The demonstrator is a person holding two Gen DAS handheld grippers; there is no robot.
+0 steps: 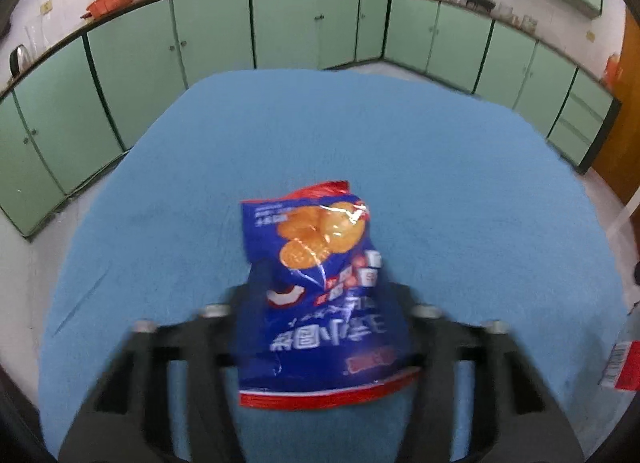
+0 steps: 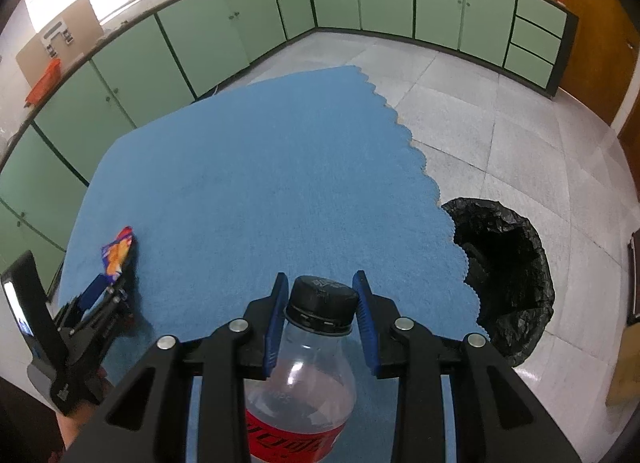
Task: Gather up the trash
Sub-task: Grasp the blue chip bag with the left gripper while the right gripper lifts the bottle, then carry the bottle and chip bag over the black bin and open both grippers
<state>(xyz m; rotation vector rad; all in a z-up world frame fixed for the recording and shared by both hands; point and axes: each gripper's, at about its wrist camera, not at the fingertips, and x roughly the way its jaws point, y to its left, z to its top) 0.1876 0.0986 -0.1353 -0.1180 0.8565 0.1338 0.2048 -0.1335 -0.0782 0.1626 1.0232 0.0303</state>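
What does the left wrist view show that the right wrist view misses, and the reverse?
Only the left wrist view: the blue snack bag's printed front.

Only the right wrist view: the black-lined trash bin beside the cloth, and the right gripper shut on the clear plastic bottle's black cap.

Both: the blue snack bag in the left gripper, the blue cloth, the green cabinets.

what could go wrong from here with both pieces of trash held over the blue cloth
1. The left hand-held gripper pinches the snack bag near one end only; the slick foil might slide out.
2. The right hand-held gripper holds the plastic bottle at its neck; it may swing or slip.
3. The trash bin sits below the cloth's edge, so a drop could miss it.
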